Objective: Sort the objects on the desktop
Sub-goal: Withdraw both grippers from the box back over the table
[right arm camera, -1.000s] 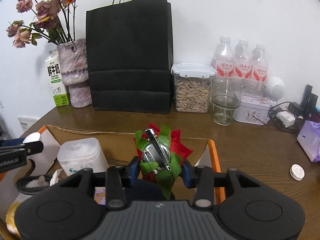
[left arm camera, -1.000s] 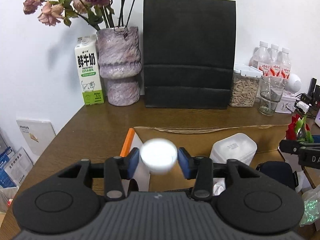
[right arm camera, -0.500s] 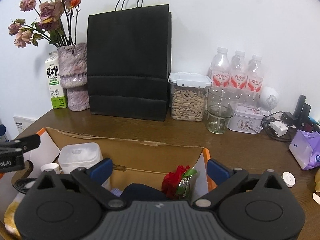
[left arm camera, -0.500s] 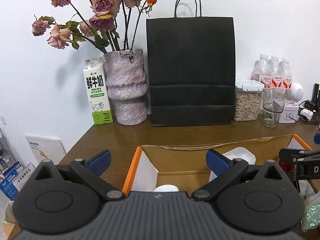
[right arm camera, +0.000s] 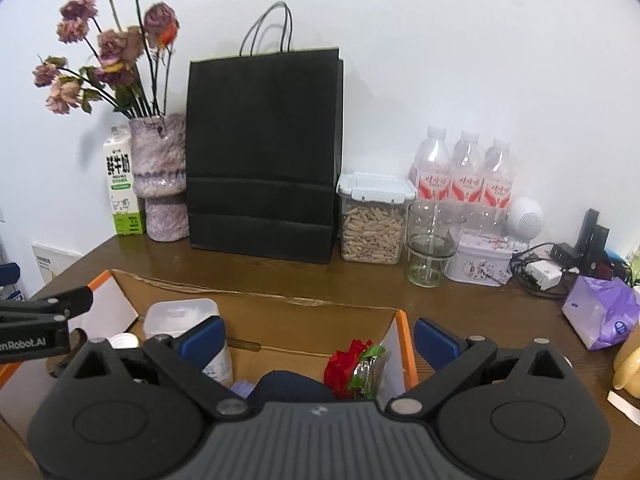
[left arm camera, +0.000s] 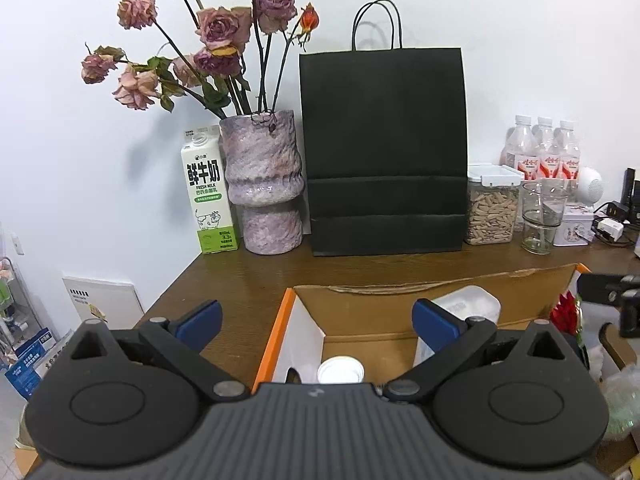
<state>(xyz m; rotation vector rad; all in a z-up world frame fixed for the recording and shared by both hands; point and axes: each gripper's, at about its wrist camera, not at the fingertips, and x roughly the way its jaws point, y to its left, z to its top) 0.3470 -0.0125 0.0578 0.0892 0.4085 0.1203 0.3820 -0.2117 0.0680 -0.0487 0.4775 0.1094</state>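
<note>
Dropped into the cardboard box [left arm camera: 360, 312] a moment ago: the small white cup [left arm camera: 341, 369] sits at its left end, the red-and-green foil flower [right arm camera: 354, 368] leans at its right end beside the orange-edged wall, a white plastic tub [right arm camera: 182, 316] and a dark pouch [right arm camera: 288, 386] between them. Both let go — left gripper [left arm camera: 316, 316] and right gripper [right arm camera: 316, 334] spread wide over the box, nothing between the blue pads, where a second earlier each pinched its piece. Two items sorted, probably; more remain on the desk's right edge, a purple tissue pack [right arm camera: 600, 312] among them.
</note>
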